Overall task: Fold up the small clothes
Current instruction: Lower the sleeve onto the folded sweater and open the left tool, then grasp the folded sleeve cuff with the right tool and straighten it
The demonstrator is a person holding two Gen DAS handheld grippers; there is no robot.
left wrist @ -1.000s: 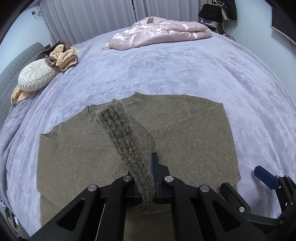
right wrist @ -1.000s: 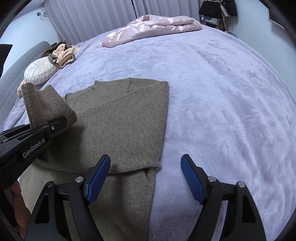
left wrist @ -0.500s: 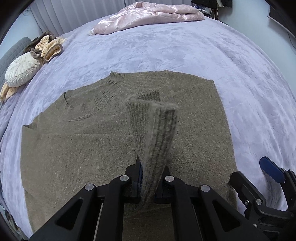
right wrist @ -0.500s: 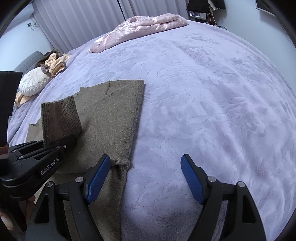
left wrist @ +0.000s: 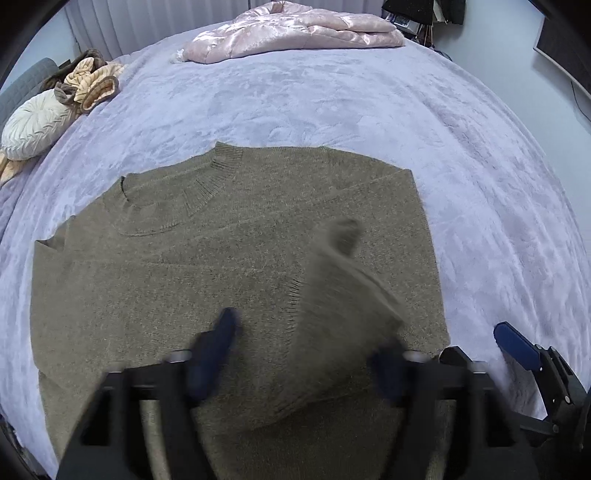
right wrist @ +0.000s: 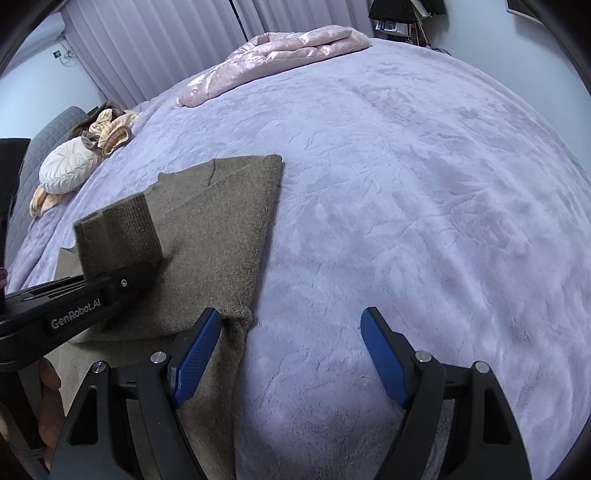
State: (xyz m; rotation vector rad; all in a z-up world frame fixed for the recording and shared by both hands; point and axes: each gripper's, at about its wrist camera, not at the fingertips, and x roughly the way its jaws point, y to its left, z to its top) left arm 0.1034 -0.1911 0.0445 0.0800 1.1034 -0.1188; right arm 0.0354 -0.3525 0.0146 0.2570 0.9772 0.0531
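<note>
- Left gripper (left wrist: 303, 354): black frame, blue pads, blurred in its own view; jaws have just been opening and stand wide apart. The ribbed cuff of the sleeve (left wrist: 343, 295) lies loose between them, blurred, no pad pressing on it. Released.
- In the right wrist view the same cuff (right wrist: 118, 236) stands upright above the left gripper's black finger, which bears white lettering. Fingers of a hand (right wrist: 48, 402) show at the lower left edge of that view.
- Right gripper (right wrist: 291, 358): jaws spread wide, empty, pointing steeply down at the near edge of the bed. Its left blue pad, dimpled in texture, sits just over the sweater's right edge; its right pad is over bare blanket.
- Sweater (left wrist: 221, 266): olive-brown knit, fuzzy, ribbed collar; spread flat near the bed's near edge, collar toward the far side, right sleeve folded in over the body.
- Blanket (left wrist: 332, 110): lilac plush, crushed nap, covers the whole bed.
- Left edge of the bed, farther off: round cream pleated cushion (left wrist: 33, 123), tan and brown plush bundle (left wrist: 90, 83) beside it.
- Far edge: pink satin quilted throw (left wrist: 295, 33), crumpled.
</note>
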